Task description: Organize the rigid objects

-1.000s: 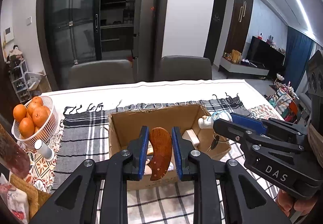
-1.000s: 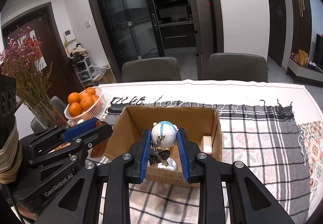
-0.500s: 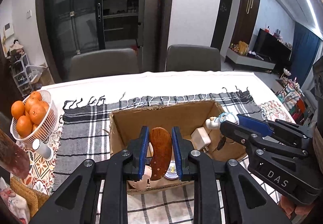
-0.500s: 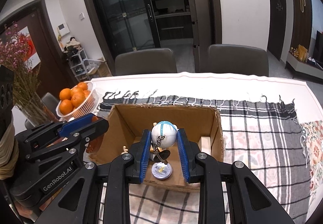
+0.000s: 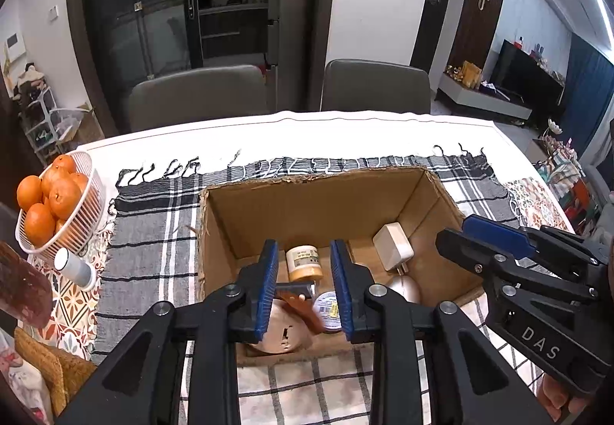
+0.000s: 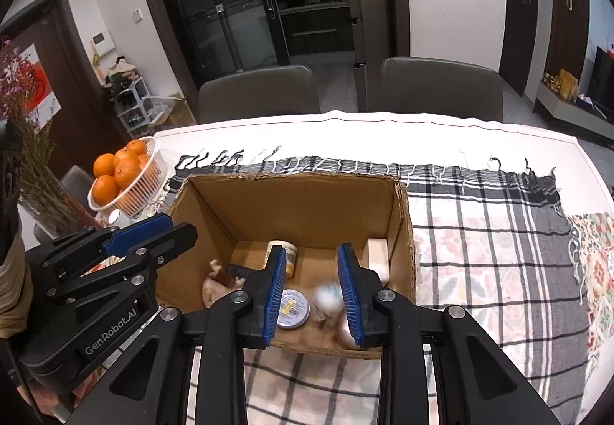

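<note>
An open cardboard box (image 5: 314, 195) stands on a checked cloth (image 5: 153, 233). Over its near edge my left gripper (image 5: 304, 287) has its jaws opening; the brown wooden-handled piece (image 5: 297, 296) lies blurred below them inside the box, free of the pads. Beside it sit a yellow-lidded jar (image 5: 303, 264), a round tin (image 5: 326, 312) and a white charger (image 5: 393, 246). In the right wrist view my right gripper (image 6: 312, 289) hangs over the same box (image 6: 299, 202). The white-and-blue ball toy (image 6: 326, 296) is a blur low between its fingers, with no pad pressing on it.
A white basket of oranges (image 5: 57, 202) and a small white bottle (image 5: 75, 267) stand left of the box. A vase of dried flowers (image 6: 34, 164) is at the far left. Two grey chairs (image 6: 257, 91) stand behind the table.
Both grippers came down closer over the box. The wooden piece left the left pads and dropped inside. The ball toy slipped down out of the right pads.
</note>
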Motion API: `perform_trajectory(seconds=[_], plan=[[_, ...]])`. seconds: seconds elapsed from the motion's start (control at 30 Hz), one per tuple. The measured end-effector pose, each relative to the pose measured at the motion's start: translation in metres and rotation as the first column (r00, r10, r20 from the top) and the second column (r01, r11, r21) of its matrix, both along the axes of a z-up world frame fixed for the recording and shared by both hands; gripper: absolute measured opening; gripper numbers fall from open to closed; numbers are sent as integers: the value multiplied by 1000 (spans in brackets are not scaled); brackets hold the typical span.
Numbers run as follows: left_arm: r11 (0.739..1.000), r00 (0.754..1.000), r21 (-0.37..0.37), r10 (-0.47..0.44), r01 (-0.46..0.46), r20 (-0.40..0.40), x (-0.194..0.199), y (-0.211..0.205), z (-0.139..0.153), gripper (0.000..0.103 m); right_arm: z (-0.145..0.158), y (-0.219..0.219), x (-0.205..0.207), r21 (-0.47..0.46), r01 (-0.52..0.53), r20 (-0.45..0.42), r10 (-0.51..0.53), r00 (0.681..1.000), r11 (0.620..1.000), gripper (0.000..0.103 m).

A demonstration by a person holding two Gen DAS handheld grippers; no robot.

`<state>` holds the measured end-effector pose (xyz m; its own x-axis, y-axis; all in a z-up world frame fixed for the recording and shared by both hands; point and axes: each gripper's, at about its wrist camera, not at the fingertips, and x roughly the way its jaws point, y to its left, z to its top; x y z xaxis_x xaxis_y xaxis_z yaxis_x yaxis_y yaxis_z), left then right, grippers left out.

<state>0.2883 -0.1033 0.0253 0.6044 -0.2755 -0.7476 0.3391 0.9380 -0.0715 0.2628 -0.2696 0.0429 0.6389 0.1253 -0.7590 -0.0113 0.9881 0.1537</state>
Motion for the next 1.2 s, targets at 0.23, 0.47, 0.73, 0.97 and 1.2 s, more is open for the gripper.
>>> perform_trajectory(seconds=[0.23,0.47,0.73,0.97,1.2], plan=[[1000,999,1,20,-20,49,-20,9,13,37,9,1,-17,-18,28,23,-28,999,999,30],[997,986,13,68,-70,151,-61,24,32,42,27,7,-51,-38,76,75,-73,995,996,32],[996,961,8,86,-91,261,-113,42,52,60,54,18,-105,-58,132,164,-121,979,990,44],[996,942,5,86,-92,325,-148,52,56,76,67,28,-149,-94,186,243,-159,957,978,59],[994,923,-14,105,-108,370,-179,62,57,100,71,36,-183,-135,217,287,-171,943,967,76]])
